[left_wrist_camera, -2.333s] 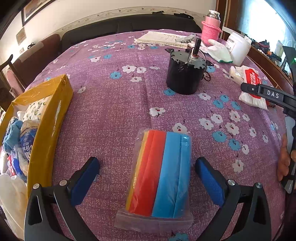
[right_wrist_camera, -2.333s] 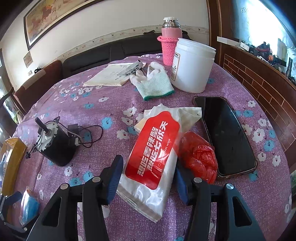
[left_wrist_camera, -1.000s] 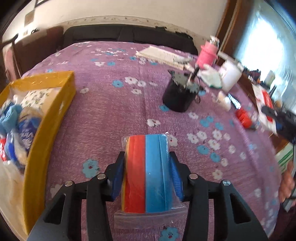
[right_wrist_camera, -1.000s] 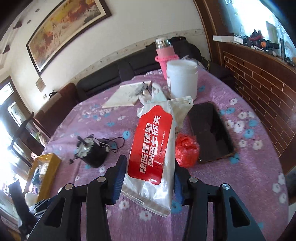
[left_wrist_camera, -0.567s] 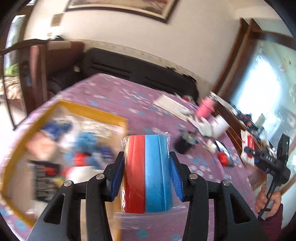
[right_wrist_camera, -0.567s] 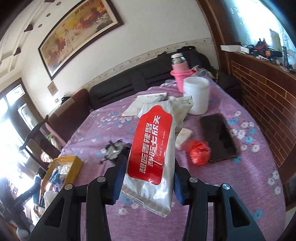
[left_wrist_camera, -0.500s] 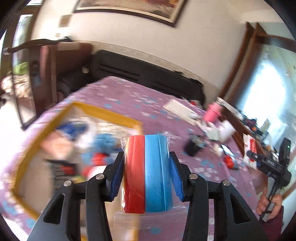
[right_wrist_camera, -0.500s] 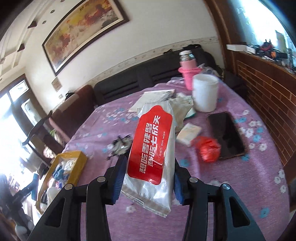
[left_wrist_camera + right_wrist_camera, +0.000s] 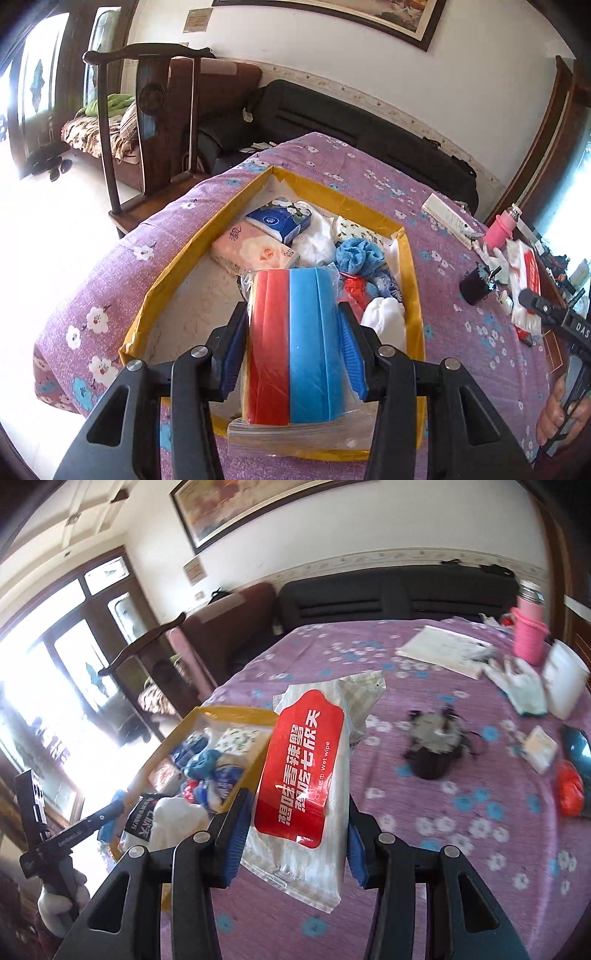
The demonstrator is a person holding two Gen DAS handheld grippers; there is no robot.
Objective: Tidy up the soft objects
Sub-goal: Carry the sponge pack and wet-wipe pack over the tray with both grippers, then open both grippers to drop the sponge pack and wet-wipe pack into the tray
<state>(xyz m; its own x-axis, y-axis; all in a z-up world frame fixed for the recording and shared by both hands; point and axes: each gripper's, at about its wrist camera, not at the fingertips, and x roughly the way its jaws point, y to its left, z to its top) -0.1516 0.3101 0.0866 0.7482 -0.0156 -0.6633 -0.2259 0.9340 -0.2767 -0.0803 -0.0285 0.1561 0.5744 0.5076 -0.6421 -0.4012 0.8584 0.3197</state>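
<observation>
Our left gripper (image 9: 291, 354) clamps the bag of sponges (image 9: 293, 343) above the yellow box (image 9: 177, 266), stripes running from 6 to 12 o'clock. Our right gripper (image 9: 295, 834) squeezes the wet wipes pack (image 9: 303, 775), long axis tilted toward 1 o'clock, over the purple tablecloth (image 9: 461, 849). Only the left view shows the tissue packs (image 9: 255, 247) clearly; only the right shows the white tub (image 9: 563, 679) at 2 o'clock.
</observation>
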